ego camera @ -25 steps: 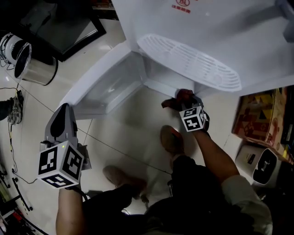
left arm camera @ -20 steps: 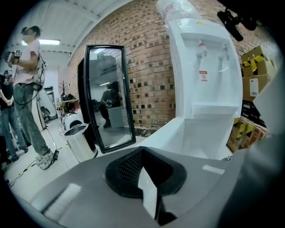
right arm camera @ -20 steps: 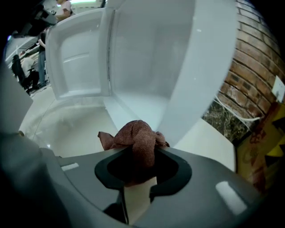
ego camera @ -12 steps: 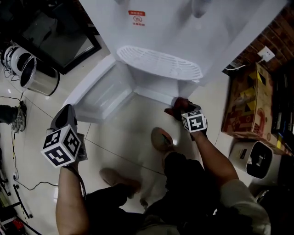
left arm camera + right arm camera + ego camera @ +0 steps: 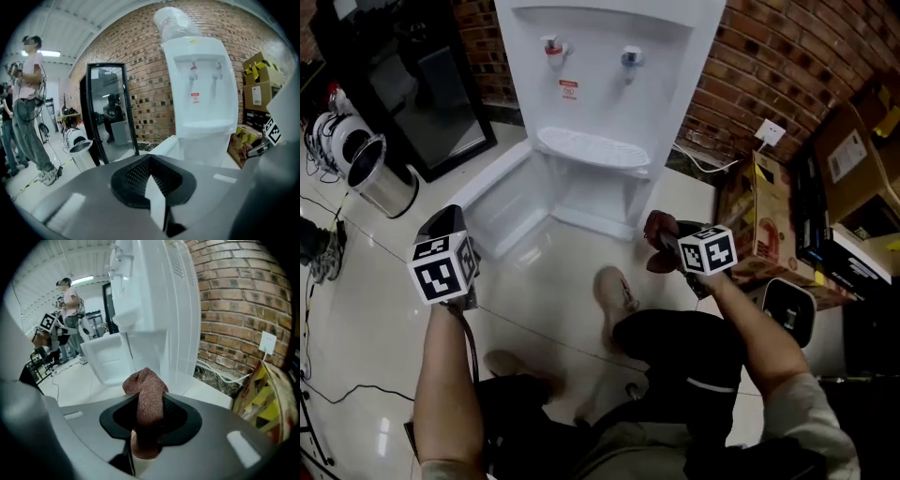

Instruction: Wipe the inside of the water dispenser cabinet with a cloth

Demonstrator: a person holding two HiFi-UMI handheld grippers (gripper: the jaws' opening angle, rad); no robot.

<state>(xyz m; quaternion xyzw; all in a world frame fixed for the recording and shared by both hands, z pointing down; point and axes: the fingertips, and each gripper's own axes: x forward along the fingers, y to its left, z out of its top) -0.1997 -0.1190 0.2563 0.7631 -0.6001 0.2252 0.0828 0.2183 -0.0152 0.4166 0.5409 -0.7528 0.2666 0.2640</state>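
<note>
Two grippers are in our hands before the white water dispenser [image 5: 609, 84], which stands at the floor's far edge against a brick wall [image 5: 759, 66]. In the head view its cabinet door [image 5: 502, 202] hangs open to the left, baring the cabinet [image 5: 595, 192]. Our right gripper [image 5: 664, 246] carries the brown cloth [image 5: 658, 232] in the air, outside the cabinet and just right of its opening. Our left gripper [image 5: 441, 223] hangs near the door's outer edge.

From the left gripper view, we see the left gripper [image 5: 151, 180] with its jaws pressed together on nothing, pointing toward the dispenser.

From the right gripper view, we see the right gripper [image 5: 147, 423] pinching the cloth [image 5: 147, 394], which is bunched and upright between its jaws, with the dispenser beyond it.
</note>
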